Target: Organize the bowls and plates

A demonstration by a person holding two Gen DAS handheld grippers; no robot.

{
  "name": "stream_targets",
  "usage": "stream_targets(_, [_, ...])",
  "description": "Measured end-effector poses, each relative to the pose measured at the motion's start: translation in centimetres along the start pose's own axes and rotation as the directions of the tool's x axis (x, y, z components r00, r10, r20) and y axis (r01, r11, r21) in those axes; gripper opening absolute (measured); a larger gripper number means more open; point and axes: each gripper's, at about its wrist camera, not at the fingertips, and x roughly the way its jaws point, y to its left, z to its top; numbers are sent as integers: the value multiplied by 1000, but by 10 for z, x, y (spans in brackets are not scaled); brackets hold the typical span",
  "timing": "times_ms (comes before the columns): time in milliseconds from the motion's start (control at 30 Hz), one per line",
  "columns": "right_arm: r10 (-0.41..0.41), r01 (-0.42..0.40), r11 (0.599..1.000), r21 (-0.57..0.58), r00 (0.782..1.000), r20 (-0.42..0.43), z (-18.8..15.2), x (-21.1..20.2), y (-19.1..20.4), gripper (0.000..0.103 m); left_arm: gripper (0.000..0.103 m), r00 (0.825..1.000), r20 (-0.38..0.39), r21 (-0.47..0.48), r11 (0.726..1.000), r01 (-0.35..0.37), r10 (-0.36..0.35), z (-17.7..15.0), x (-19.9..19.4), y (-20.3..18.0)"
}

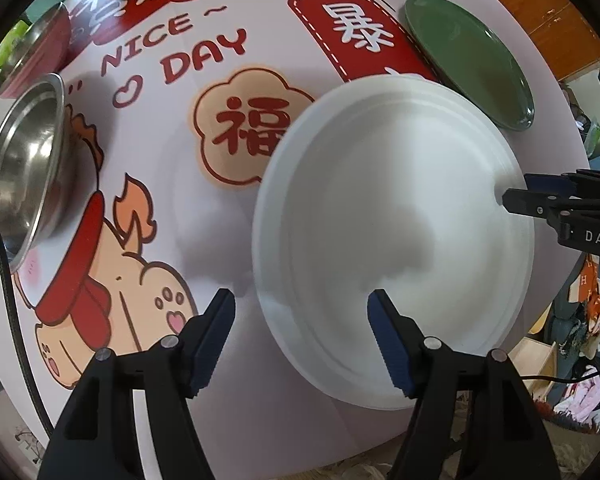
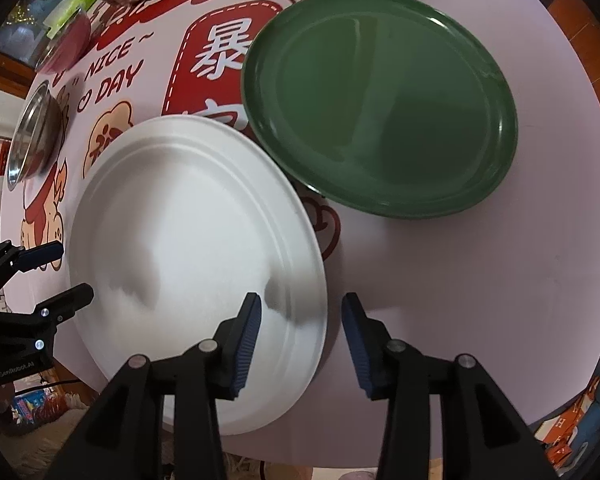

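- Two grippers, both with jaws spread: we see the left gripper (image 1: 302,312) straddling the near-left rim of the round white ridged plate (image 1: 392,236), the right gripper (image 2: 302,314) straddling its right rim.
- Round table under a pink cartoon-printed cloth (image 2: 460,280); cluttered floor beyond.
- Glossy green round plate (image 2: 380,100) just beside the white one; stainless steel bowl (image 1: 24,168) far left.

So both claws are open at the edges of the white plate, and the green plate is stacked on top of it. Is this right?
Not quite. The green plate is not stacked on the white plate; it lies beside it on the table, as the right wrist view shows. The rest holds: the left claw and the right claw are both open at the white plate's edges.
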Motion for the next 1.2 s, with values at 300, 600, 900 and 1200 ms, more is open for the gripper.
stream_targets(300, [-8, 8, 1000, -30, 1000, 0, -6, -3, 5, 42, 68, 1000, 9, 16, 1000, -2, 2, -1, -1, -1])
stream_targets(600, [-17, 18, 999, -49, 1000, 15, -12, -4, 21, 42, 68, 999, 33, 26, 999, -20, 19, -6, -4, -9])
stream_targets(900, [-7, 9, 1000, -25, 998, 59, -22, -25, 11, 42, 68, 992, 103, 12, 997, -72, 71, -9, -30, -16])
stream_targets(1200, [26, -18, 998, -58, 988, 150, -21, -74, 22, 42, 68, 974, 213, 46, 995, -84, 73, -3, -82, -33])
